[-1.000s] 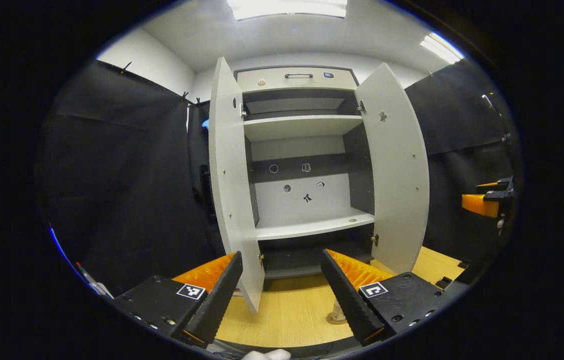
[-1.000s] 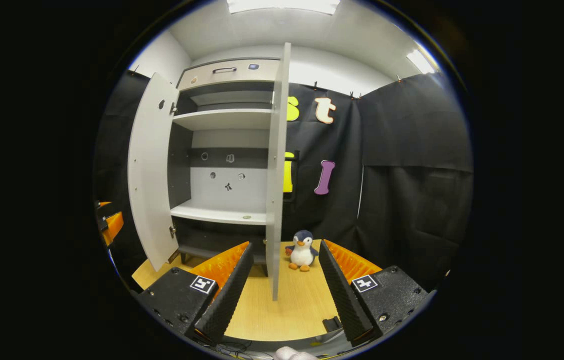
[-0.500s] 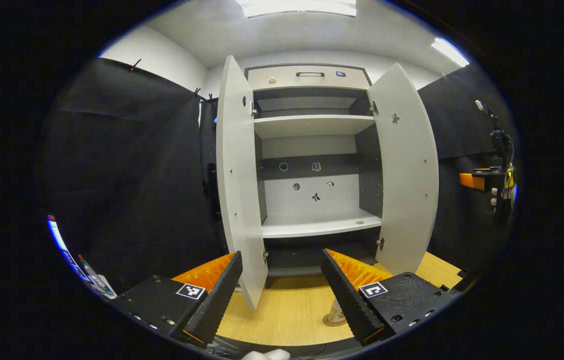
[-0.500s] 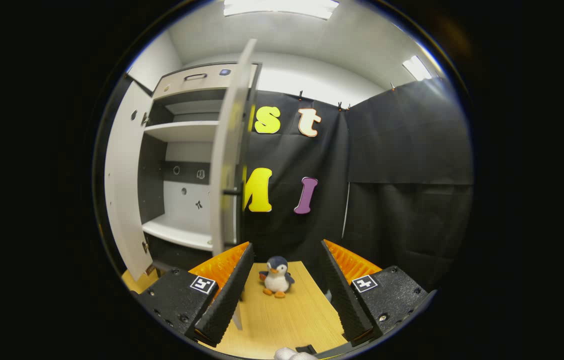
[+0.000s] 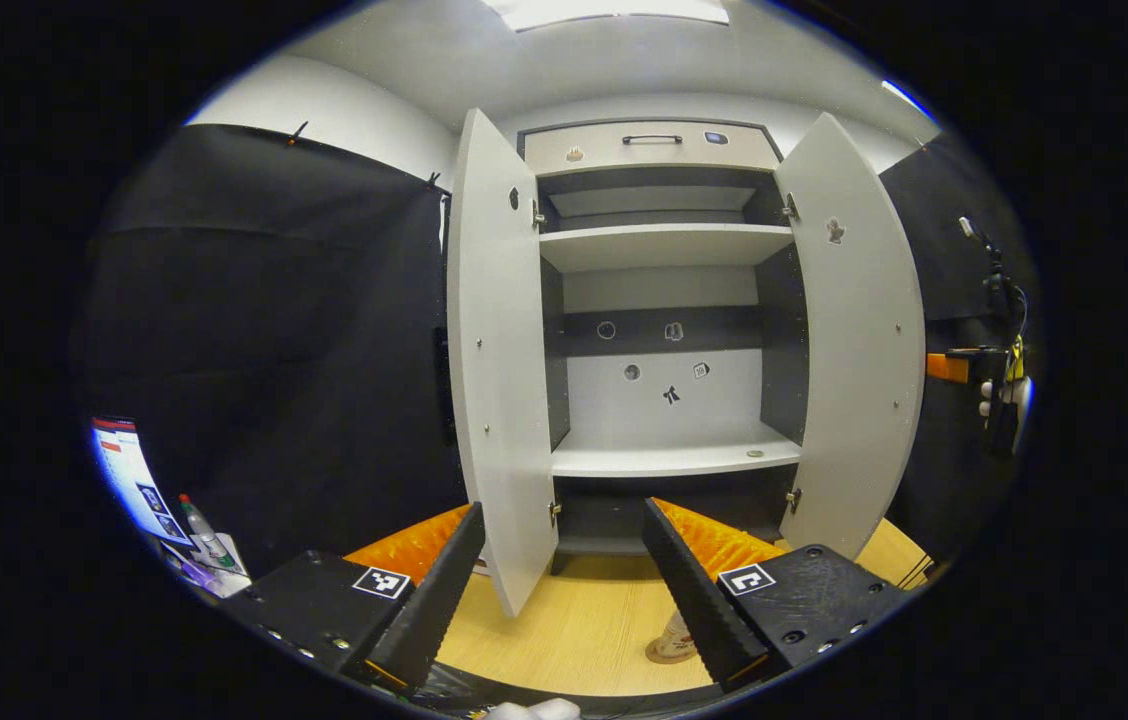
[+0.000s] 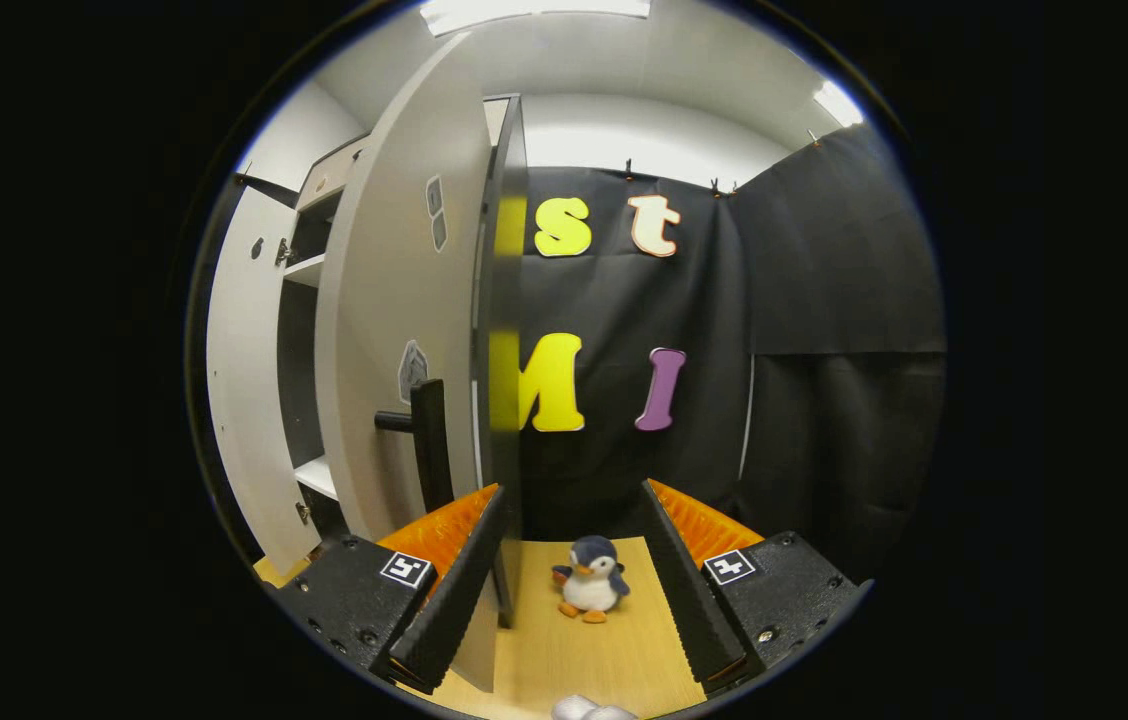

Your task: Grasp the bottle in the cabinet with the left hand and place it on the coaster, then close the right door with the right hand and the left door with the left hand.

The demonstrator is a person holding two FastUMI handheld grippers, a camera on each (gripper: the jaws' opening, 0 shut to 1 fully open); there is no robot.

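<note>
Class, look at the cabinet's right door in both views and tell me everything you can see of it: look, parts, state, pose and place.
The right door is a tall, flat, pale grey panel, seemingly laminated board. It stands wide open, hinged to the cabinet at top and bottom. Its inner face carries a small sticker near the top. In the right gripper view its outer face bears a black bar handle and stickers. Nothing visibly touches it.

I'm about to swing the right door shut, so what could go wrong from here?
The right hand-held gripper is open beside the right door, close to its black handle; a finger could snag there. The bottle stands on the table just in front of the cabinet, so a careless move by the left hand-held gripper might topple it.
</note>
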